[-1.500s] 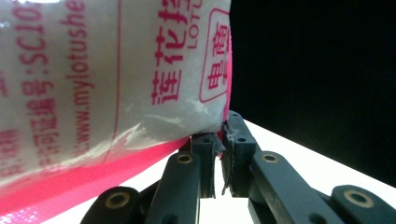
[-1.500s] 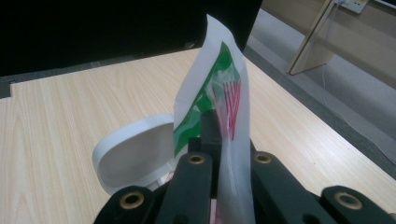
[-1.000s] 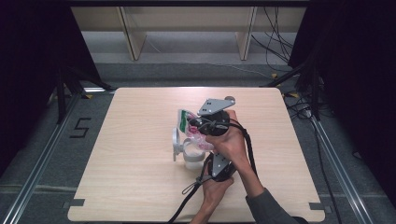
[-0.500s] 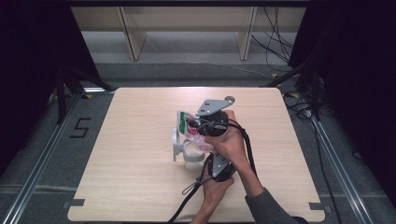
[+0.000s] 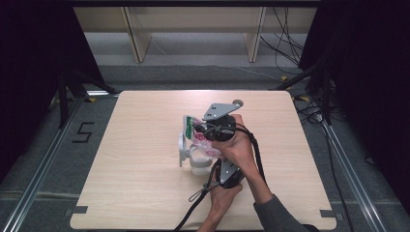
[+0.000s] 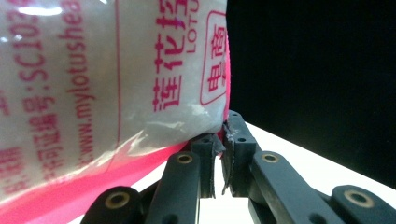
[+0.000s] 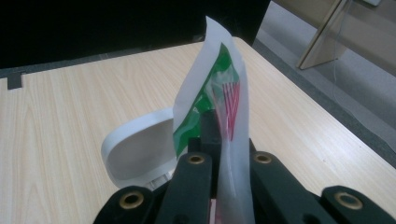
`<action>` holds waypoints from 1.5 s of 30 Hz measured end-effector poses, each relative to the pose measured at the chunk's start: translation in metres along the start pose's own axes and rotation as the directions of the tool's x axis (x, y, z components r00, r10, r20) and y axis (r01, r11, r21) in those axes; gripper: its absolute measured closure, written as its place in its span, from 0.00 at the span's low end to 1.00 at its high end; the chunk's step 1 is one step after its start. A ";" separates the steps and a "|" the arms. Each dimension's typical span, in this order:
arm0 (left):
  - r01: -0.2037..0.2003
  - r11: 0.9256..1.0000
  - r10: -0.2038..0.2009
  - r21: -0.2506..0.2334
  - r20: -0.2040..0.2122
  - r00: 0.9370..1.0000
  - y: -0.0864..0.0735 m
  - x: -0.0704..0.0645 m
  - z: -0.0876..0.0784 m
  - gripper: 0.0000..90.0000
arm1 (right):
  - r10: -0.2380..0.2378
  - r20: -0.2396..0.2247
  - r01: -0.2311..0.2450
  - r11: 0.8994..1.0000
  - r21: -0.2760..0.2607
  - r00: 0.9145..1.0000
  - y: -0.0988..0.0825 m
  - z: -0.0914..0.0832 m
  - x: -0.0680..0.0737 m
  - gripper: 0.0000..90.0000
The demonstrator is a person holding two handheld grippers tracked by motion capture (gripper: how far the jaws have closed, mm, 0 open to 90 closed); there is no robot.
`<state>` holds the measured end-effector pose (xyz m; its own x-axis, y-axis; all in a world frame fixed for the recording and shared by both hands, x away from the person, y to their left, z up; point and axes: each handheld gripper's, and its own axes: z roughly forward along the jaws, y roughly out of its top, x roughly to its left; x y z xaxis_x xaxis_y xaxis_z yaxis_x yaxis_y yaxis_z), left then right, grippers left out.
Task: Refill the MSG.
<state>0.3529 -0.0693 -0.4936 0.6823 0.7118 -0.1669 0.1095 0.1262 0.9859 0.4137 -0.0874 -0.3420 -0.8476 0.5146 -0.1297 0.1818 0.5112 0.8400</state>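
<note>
Two grippers grip one bag above the counter (image 5: 145,193).
Left gripper (image 6: 219,154) and right gripper (image 7: 219,140) fingers both pinch the plastic bag (image 6: 93,84) tightly.

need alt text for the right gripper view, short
The right gripper's two black jaws are shut on a thin plastic bag, white with green and pink print, standing upright between them. Behind it a white container with its lid open sits on a light wooden table.
</note>
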 end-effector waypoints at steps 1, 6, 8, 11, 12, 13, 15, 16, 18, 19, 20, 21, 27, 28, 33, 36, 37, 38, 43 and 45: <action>0.000 1.000 0.000 -0.001 0.000 1.000 0.000 0.000 0.000 0.93 | 0.002 -0.001 -0.002 1.000 0.001 1.000 0.000 0.000 0.000 1.00; 0.000 1.000 0.000 0.002 0.003 1.000 0.000 0.000 0.000 0.93 | 0.003 -0.004 -0.003 1.000 0.005 1.000 0.000 -0.001 -0.001 1.00; -0.001 1.000 0.001 0.000 -0.001 1.000 0.000 0.000 0.000 0.93 | 0.003 -0.004 -0.003 1.000 0.000 1.000 0.000 0.000 0.000 1.00; -0.002 1.000 0.002 0.002 0.003 1.000 0.000 0.000 0.000 0.93 | -0.002 -0.004 0.002 1.000 -0.002 1.000 0.000 0.000 0.000 1.00; -0.001 1.000 0.001 0.003 0.002 1.000 0.000 0.000 0.000 0.93 | 0.001 -0.008 -0.001 1.000 0.000 1.000 0.000 0.000 0.000 1.00; -0.001 1.000 0.001 0.003 0.002 1.000 0.000 0.000 -0.001 0.93 | -0.001 -0.007 0.001 1.000 0.000 1.000 0.000 0.000 0.000 1.00; 0.000 1.000 0.000 0.003 0.003 1.000 0.001 0.000 -0.001 0.93 | -0.002 -0.006 0.002 1.000 0.001 1.000 0.000 0.001 0.000 1.00; -0.001 1.000 0.001 0.004 0.004 1.000 0.001 0.000 -0.001 0.93 | -0.002 -0.008 0.002 1.000 0.001 1.000 0.001 0.001 0.000 1.00; 0.002 1.000 -0.002 0.000 -0.002 1.000 0.000 0.000 0.000 0.93 | 0.009 -0.013 -0.009 1.000 0.006 1.000 0.001 0.000 0.000 1.00; -0.005 1.000 0.005 -0.001 -0.001 1.000 0.000 0.000 0.000 0.93 | -0.010 -0.011 0.010 1.000 0.004 1.000 0.000 0.002 -0.001 1.00; -0.003 1.000 0.003 -0.002 -0.001 1.000 0.000 0.000 0.000 0.93 | -0.012 -0.012 0.012 1.000 0.005 1.000 0.000 0.002 -0.002 1.00; -0.003 1.000 0.003 -0.002 -0.001 1.000 0.000 0.000 0.001 0.93 | -0.019 -0.009 0.019 1.000 0.005 1.000 0.000 0.003 -0.002 1.00; -0.005 1.000 0.005 -0.004 -0.002 1.000 0.001 0.000 0.001 0.93 | -0.019 -0.016 0.019 1.000 0.007 1.000 0.001 0.002 -0.002 1.00; -0.005 1.000 0.005 -0.003 -0.001 1.000 0.001 0.000 0.001 0.93 | -0.014 -0.020 0.014 1.000 0.011 1.000 0.001 0.001 -0.002 1.00; 0.010 1.000 -0.010 0.019 -0.006 1.000 0.001 0.000 0.000 0.93 | -0.003 -0.020 0.003 1.000 0.013 1.000 0.001 0.003 -0.001 1.00; 0.012 1.000 -0.011 0.019 -0.004 1.000 0.002 0.000 0.001 0.93 | 0.009 -0.019 -0.009 1.000 0.020 1.000 0.001 0.003 0.000 1.00; 0.014 1.000 -0.014 0.021 -0.002 1.000 0.002 0.000 0.001 0.93 | 0.008 -0.019 -0.008 1.000 0.020 1.000 0.001 0.003 0.000 1.00; 0.015 1.000 -0.015 0.021 -0.002 1.000 0.003 0.000 0.001 0.93 | 0.009 -0.020 -0.009 1.000 0.021 1.000 0.001 0.002 0.000 1.00; 0.016 1.000 -0.016 0.020 0.000 1.000 0.003 -0.001 0.002 0.93 | 0.005 -0.016 -0.005 1.000 0.024 1.000 0.001 0.003 -0.001 1.00; 0.017 1.000 -0.017 0.019 0.002 1.000 0.003 -0.001 0.002 0.93 | 0.005 -0.015 -0.004 1.000 0.027 1.000 0.001 0.003 -0.001 1.00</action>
<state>0.3543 -0.0709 -0.4906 0.6817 0.7083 -0.1832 0.1344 0.1249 0.9830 0.4158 -0.0855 -0.3425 -0.8541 0.5066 -0.1180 0.1988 0.5275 0.8260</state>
